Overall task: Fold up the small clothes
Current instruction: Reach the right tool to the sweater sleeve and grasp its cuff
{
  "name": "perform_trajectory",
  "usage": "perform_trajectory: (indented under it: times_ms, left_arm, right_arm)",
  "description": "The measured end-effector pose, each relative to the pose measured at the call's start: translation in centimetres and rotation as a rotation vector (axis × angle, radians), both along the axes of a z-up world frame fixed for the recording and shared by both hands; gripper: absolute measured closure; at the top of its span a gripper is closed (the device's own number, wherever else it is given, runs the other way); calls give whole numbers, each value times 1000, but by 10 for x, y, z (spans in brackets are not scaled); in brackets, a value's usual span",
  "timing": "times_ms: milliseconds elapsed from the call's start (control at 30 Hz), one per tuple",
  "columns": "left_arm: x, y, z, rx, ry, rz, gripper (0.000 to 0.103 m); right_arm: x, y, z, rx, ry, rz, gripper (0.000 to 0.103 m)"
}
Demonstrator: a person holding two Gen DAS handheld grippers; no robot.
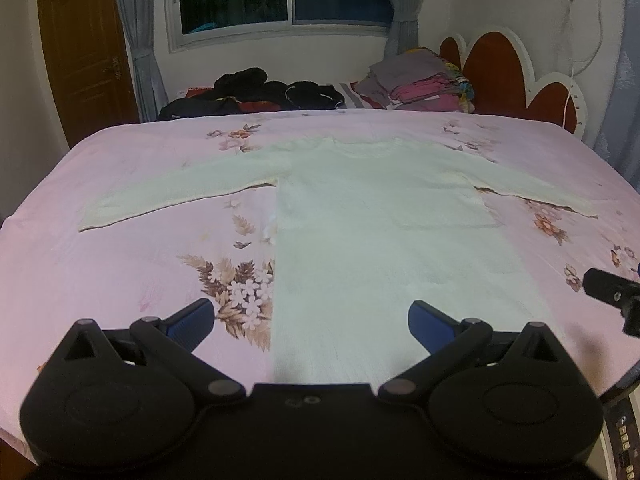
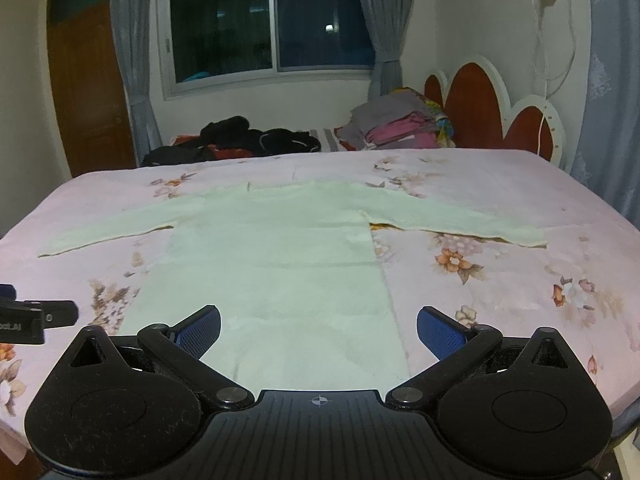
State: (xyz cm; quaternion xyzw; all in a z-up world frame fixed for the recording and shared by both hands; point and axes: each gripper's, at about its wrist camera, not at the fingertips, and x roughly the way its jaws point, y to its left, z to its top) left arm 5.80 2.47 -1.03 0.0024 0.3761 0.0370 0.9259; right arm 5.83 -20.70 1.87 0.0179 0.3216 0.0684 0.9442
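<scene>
A pale cream long-sleeved sweater lies flat on the pink floral bedsheet, neck away from me, both sleeves spread out sideways. My left gripper hovers open above the hem's left part, nothing between its blue pads. My right gripper hangs open over the hem's right part, also holding nothing. Each gripper shows at the edge of the other's view: part of the right one at the left wrist view's right edge, part of the left one at the right wrist view's left edge.
Behind the bed's far edge lie a heap of dark clothes and a stack of folded grey and pink garments. A red and white headboard stands at the right. A window, curtains and a wooden door line the back wall.
</scene>
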Motion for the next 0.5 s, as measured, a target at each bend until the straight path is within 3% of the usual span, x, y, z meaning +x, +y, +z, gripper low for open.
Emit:
perform_trajectory:
  times_ms: [500]
  left_arm:
    - [113, -8, -21, 0, 21, 32, 0]
  right_arm:
    - [120, -56, -32, 5, 59, -74, 0]
